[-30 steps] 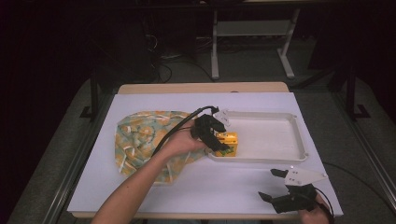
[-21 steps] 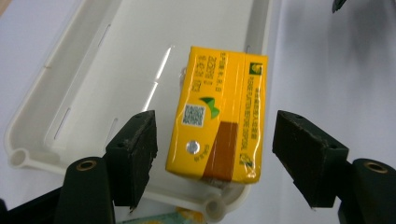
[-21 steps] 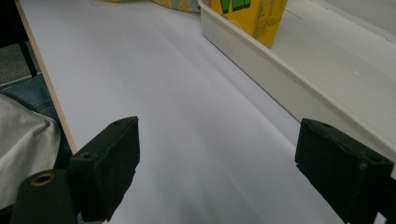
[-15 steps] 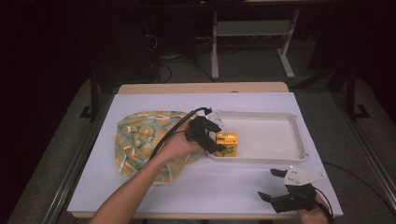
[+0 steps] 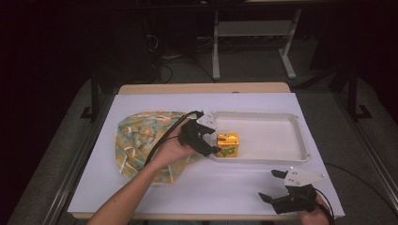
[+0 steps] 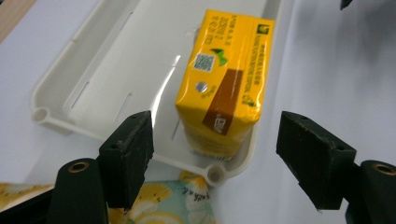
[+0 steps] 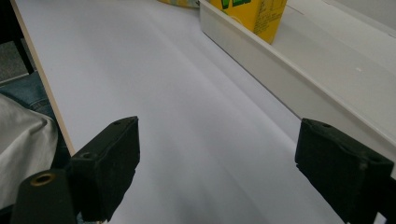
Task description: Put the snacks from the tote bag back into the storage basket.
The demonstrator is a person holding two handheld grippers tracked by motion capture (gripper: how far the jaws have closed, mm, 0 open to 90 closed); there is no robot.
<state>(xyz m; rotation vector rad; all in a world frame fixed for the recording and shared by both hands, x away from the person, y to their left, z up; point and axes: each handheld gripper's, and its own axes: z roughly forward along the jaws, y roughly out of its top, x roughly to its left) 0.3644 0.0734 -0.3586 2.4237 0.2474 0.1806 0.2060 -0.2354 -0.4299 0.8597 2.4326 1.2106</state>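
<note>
Carton [image 6: 223, 91] stands free in the tray [image 6: 88, 79]; lift your wide-open left gripper [image 6: 215, 154] straight back, without touching it.

Black left gripper [image 5: 210, 139] with black cable [image 5: 165, 136]; black right gripper [image 5: 272, 185], grey three-cornered plate [image 5: 300, 176] on top; bare forearms.

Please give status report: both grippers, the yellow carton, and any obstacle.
Left gripper open, jaws apart from yellow carton. Carton upright in white tray corner. Right gripper open over bare table. No obstacle seen.
</note>
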